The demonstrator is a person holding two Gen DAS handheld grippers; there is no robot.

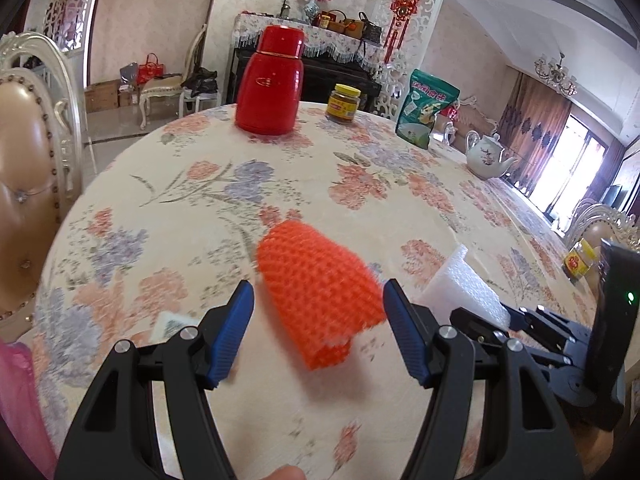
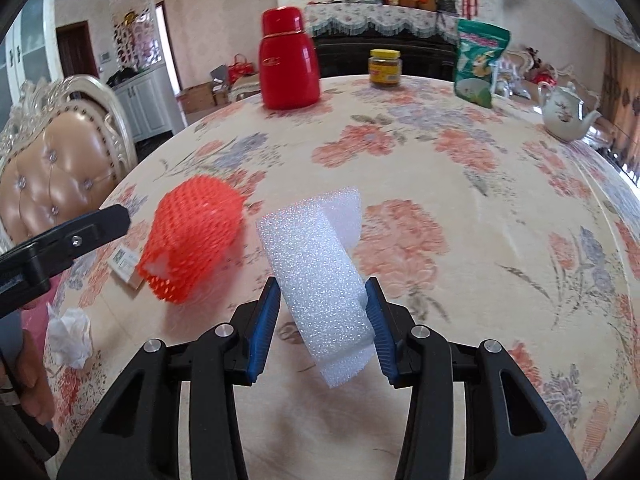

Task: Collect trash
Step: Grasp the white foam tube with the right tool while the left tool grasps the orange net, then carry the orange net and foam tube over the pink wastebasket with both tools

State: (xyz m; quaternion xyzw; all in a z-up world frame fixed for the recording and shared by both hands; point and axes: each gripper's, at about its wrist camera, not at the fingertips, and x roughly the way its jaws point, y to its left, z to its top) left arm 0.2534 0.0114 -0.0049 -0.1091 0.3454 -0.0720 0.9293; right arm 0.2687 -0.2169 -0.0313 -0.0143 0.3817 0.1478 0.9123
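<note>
An orange foam net sleeve [image 1: 320, 292] lies on the floral tablecloth [image 1: 224, 240]. My left gripper [image 1: 318, 288] stands open around it, with a narrow gap on each side between its blue pads and the net. The net [image 2: 196, 236] also shows in the right wrist view, with a left finger [image 2: 80, 232] beside it. My right gripper [image 2: 322, 284] is shut on a white foam block [image 2: 316, 272], which is tilted between the pads. In the left wrist view that foam [image 1: 460, 284] shows at the right.
A crumpled tissue [image 2: 68, 336] and a small printed card [image 2: 126, 264] lie near the table's left edge. At the far side stand a red thermos [image 2: 288, 64], a yellow-lidded jar [image 2: 384, 68], a green bag [image 2: 480, 64] and a teapot [image 2: 564, 112]. A padded chair [image 2: 60, 176] stands left.
</note>
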